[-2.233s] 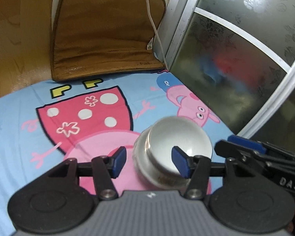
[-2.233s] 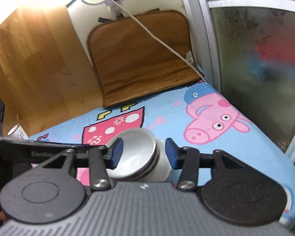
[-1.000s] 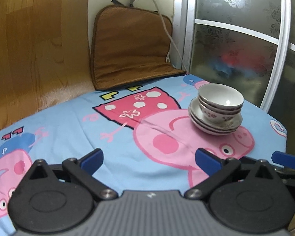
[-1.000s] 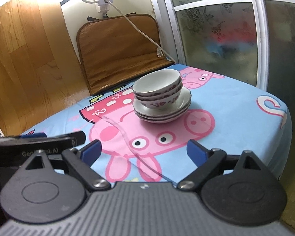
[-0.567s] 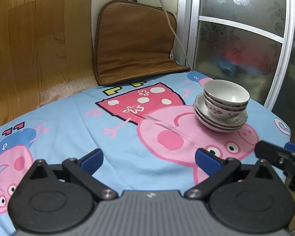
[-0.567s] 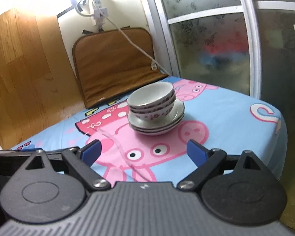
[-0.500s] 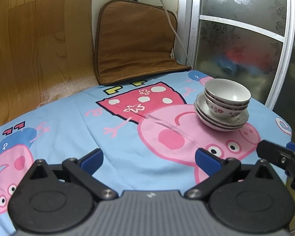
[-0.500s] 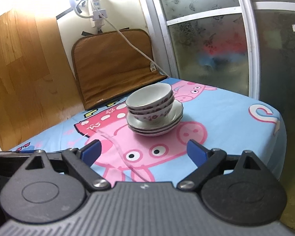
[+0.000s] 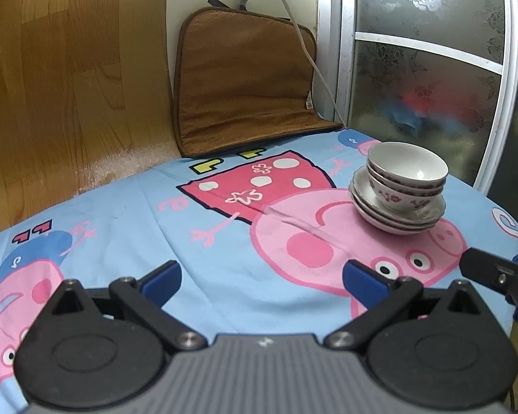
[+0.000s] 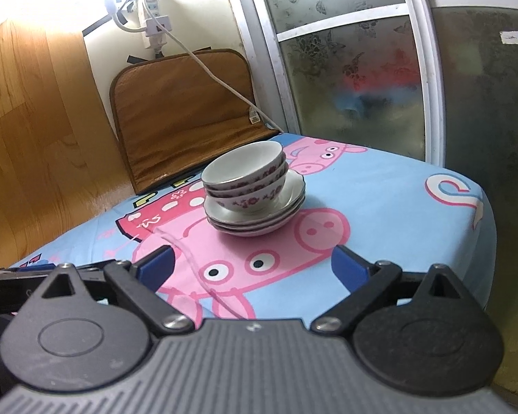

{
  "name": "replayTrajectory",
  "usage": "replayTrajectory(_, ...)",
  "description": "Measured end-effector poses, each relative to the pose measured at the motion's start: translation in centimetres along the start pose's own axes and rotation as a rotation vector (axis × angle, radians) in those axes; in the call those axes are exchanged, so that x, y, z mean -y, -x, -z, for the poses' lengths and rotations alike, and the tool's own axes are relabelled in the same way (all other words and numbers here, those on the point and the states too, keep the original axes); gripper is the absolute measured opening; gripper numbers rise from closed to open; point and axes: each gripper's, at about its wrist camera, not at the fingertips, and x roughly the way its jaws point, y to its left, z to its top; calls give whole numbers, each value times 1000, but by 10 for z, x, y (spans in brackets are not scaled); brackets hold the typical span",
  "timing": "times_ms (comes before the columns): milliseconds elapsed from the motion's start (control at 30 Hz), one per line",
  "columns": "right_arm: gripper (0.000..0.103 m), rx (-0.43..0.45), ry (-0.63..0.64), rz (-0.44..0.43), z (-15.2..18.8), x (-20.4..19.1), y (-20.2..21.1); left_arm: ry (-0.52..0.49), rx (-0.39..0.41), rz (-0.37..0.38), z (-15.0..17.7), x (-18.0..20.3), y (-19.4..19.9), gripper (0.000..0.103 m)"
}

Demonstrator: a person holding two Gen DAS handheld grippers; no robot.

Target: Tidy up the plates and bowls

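Stack: white ceramic bowls with dark red floral bands (image 9: 406, 172) (image 10: 246, 172), nested, upright, on white scalloped ceramic plates (image 9: 397, 212) (image 10: 259, 215).
Stack place: far right part of the blue cartoon-pig cloth (image 9: 224, 241) (image 10: 380, 200), near the frosted glass door (image 9: 424, 86).
Behind: brown padded mat (image 9: 241, 86) leaning on the far wall, white cable (image 9: 310, 58) over it.
Left gripper (image 9: 260, 276): blue-padded fingers spread wide, empty, well short of the stack.
Right gripper (image 10: 252, 269): spread wide, empty, stack ahead between the fingers' line.

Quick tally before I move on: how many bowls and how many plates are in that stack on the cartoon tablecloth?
Bowls: 3, nested, sitting on top of the plates.
Plates: 3 as far as the rims show, stacked under the bowls.
Total: 6 pieces in one stack.
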Motion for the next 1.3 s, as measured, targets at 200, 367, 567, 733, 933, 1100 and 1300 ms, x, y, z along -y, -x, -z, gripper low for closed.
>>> replayTrajectory(200, 99, -9, -4, -2, 0, 1, -1, -2, 0, 2, 0, 0, 0, 103)
replayTrajectory(367, 99, -5, -1, -2, 1, 0, -1, -8, -12, 14, 0, 0, 0, 103)
replayTrajectory(567, 99, -14, -2, -8, 1, 1, -1, -21, -22, 24, 0, 2, -1, 103)
replayTrajectory(733, 99, -17, -3, -8, 1, 1, -1, -28, -21, 27, 0, 3, 0, 103)
replayTrajectory(933, 99, -20, -4, -8, 1, 1, -1, -45, -7, 14, -1, 6, 3, 103)
replayTrajectory(1100, 99, 0, 6, -12, 0, 0, 1, -38, -2, 17, -2, 4, 5, 103)
replayTrajectory(1300, 99, 5, 19, -17, 0, -2, 1, -55, 9, -17, -2, 5, 7, 103)
